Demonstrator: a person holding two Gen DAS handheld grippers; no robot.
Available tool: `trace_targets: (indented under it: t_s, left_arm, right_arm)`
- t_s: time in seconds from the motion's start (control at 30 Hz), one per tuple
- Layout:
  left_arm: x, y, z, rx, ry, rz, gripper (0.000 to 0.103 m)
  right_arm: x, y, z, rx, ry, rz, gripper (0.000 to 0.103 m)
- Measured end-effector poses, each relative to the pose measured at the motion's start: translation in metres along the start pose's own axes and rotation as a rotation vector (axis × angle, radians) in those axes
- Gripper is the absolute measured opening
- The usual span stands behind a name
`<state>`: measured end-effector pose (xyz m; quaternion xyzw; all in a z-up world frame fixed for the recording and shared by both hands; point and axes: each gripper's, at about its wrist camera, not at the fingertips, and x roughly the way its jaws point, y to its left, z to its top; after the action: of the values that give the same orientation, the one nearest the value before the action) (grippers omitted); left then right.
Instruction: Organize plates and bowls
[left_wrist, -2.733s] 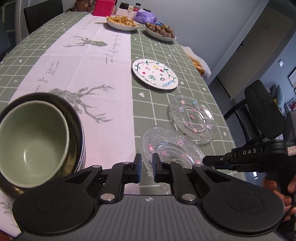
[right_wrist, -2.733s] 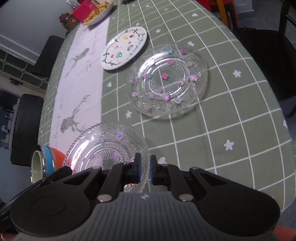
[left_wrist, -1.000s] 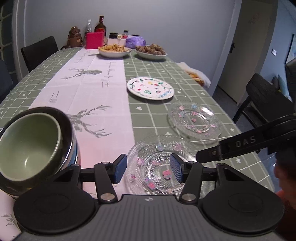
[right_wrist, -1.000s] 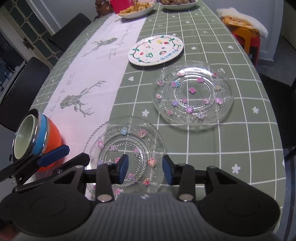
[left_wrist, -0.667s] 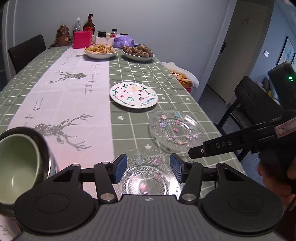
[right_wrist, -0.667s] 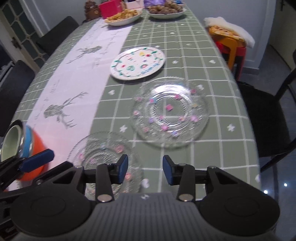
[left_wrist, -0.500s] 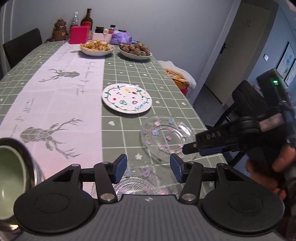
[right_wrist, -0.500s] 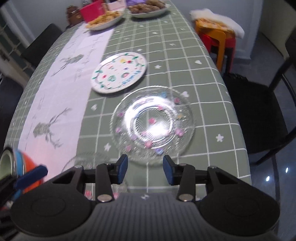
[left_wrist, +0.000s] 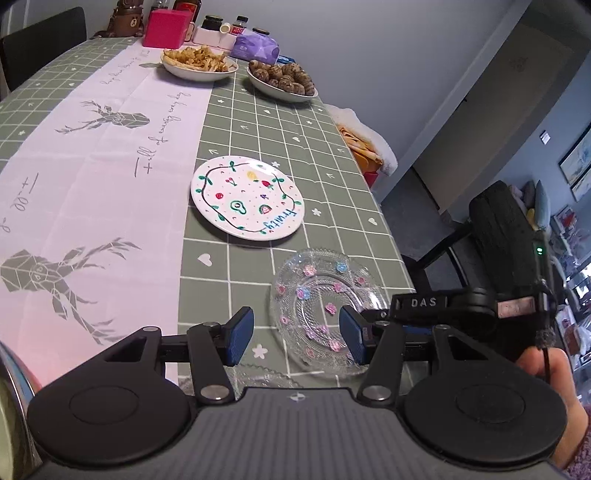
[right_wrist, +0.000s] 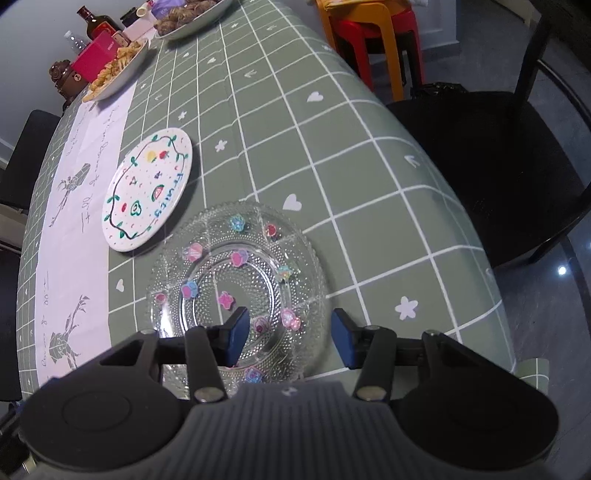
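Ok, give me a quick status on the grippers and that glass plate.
Left hand-held gripper open, empty. Right hand-held gripper empty, jaws opening over the glass plate. Plate flat on the tablecloth, untouched. White fruit plate close beside it, nothing blocking.

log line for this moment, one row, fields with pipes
right gripper: opening, empty, over glass plate | left gripper: open, empty | fruit plate: beside glass plate, untouched

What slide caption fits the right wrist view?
Right gripper, fingers opening, above a clear glass plate beside a painted plate.
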<state>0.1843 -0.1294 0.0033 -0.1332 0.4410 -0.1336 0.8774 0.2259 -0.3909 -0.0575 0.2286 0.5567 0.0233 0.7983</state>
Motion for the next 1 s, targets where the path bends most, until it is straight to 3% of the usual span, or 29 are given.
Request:
trace_targets:
  t_s: [0.17, 0.37, 0.5, 0.73, 0.97, 1.0]
  left_arm:
    - [0.012, 0.002, 0.008, 0.003, 0.02, 0.024, 0.062]
    - [0.024, 0.004, 0.012, -0.003, 0.036, 0.053, 0.062]
    - [0.031, 0.005, 0.014, -0.005, 0.04, 0.058, 0.062]
    - [0.042, 0.004, 0.022, -0.016, 0.024, -0.028, 0.062]
    - [0.05, 0.015, 0.03, -0.057, 0.002, -0.037, 0.062]
    - [0.051, 0.018, 0.032, -0.07, -0.004, -0.038, 0.062]
  right_arm:
    - [0.0, 0.004, -0.003, -0.03, -0.012, 0.007, 0.051]
    - [0.006, 0.011, -0.009, -0.045, 0.055, 0.123, 0.045]
    - [0.006, 0.023, -0.012, -0.094, 0.047, 0.107, 0.045]
    - [-0.02, 0.013, -0.006, -0.1, -0.095, 0.059, 0.045]
    - [-0.014, 0.0, -0.003, -0.062, -0.082, 0.059, 0.045]
    - [-0.013, -0.002, -0.002, -0.051, -0.082, 0.066, 0.041]
